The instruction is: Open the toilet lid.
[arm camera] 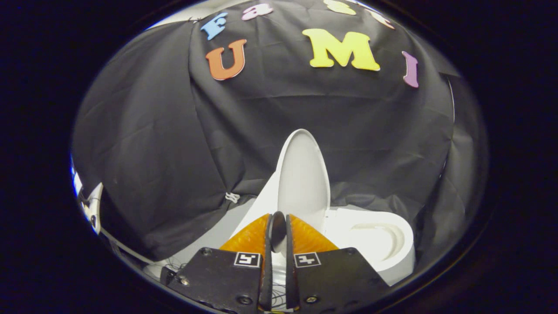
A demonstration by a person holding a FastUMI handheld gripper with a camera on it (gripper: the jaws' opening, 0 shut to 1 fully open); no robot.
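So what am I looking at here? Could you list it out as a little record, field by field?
place: booth with black cloth wall
main object: white toilet
lid: raised, standing roughly upright
seat and bowl: exposed, right of the lid
claw: fingers nearly together, at the lid's lower edge; grip on it unclear
task state: lid looks open

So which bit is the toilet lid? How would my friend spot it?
Find the white toilet bowl in front of the black cloth wall. The toilet lid is the tall white oval standing up just beyond the gripper, whose fingers look nearly shut. Only it stands upright.
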